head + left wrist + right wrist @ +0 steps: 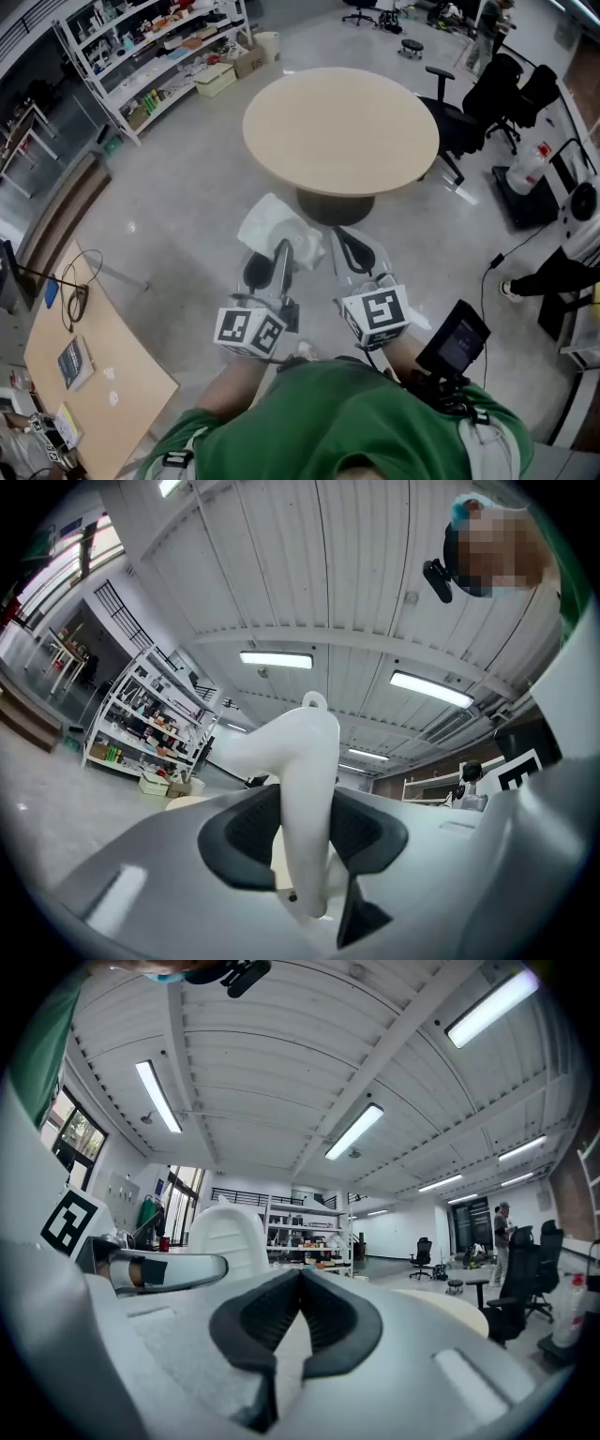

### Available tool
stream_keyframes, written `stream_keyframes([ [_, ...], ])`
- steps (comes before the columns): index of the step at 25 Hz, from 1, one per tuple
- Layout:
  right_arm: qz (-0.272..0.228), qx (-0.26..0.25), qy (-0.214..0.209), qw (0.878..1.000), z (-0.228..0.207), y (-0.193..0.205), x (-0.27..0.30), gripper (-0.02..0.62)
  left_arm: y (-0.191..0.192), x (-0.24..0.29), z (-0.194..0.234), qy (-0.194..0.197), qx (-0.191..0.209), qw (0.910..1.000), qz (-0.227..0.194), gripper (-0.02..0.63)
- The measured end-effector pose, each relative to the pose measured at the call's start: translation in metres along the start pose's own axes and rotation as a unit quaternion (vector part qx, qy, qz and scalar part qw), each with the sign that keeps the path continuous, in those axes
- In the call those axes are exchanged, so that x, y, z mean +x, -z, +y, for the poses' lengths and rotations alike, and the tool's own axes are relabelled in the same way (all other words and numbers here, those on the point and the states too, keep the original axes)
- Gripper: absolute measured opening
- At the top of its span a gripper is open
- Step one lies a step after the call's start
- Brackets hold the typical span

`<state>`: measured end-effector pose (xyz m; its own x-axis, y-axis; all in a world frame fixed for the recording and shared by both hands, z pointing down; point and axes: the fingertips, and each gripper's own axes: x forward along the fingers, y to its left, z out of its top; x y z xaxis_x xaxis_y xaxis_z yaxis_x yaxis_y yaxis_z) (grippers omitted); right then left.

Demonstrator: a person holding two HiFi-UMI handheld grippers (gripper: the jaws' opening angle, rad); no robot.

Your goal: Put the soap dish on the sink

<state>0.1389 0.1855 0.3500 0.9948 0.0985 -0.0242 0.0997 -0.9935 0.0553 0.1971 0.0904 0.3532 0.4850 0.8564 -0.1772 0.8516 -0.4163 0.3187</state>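
The left gripper (270,272) grips the white soap dish (302,752), the right gripper (300,1309) is closed and empty, and next I think it needs carrying to the sink.

soap dish (305,780) white | table (340,131) beige | shirt (337,422) green (marker cubes (249,330) black-and-white)

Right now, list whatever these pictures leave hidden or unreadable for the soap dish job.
- Sink: in no view; the head view shows only a round table ahead.
- Soap dish: seen edge-on in the left gripper view, its lower end hidden by the left hand-held gripper; its full shape is unclear.
- Shelf contents: too small in the head view to name.
- Floor near the person: covered by the green shirt.
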Motion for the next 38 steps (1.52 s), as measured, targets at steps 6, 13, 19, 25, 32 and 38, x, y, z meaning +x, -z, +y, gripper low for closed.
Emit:
stream_keyframes([
  [6,0.016,0.001,0.028,0.999,-0.011,0.004,0.018,0.002,0.004,0.023,0.013,0.025,-0.010,0.9995,0.014,0.148],
  [13,0.034,-0.005,0.057,0.998,-0.035,0.015,0.026,0.002,0.023,0.045,0.020,0.042,-0.024,0.9983,0.034,0.148],
  [19,0.036,0.001,0.061,0.998,-0.071,0.019,0.024,0.003,0.038,0.076,0.002,0.041,-0.017,0.9980,0.045,0.148],
  [25,0.027,0.012,0.047,0.998,-0.106,0.019,0.031,0.002,0.048,0.111,-0.012,0.027,-0.007,0.9985,0.048,0.147],
  [32,0.012,0.025,0.036,0.999,-0.162,0.024,0.037,0.002,0.064,0.157,-0.035,0.016,0.013,0.9987,0.046,0.147],
  [38,0.008,0.025,0.027,0.999,-0.207,0.032,0.043,0.002,0.081,0.192,-0.053,0.006,0.015,0.9990,0.041,0.148],
])
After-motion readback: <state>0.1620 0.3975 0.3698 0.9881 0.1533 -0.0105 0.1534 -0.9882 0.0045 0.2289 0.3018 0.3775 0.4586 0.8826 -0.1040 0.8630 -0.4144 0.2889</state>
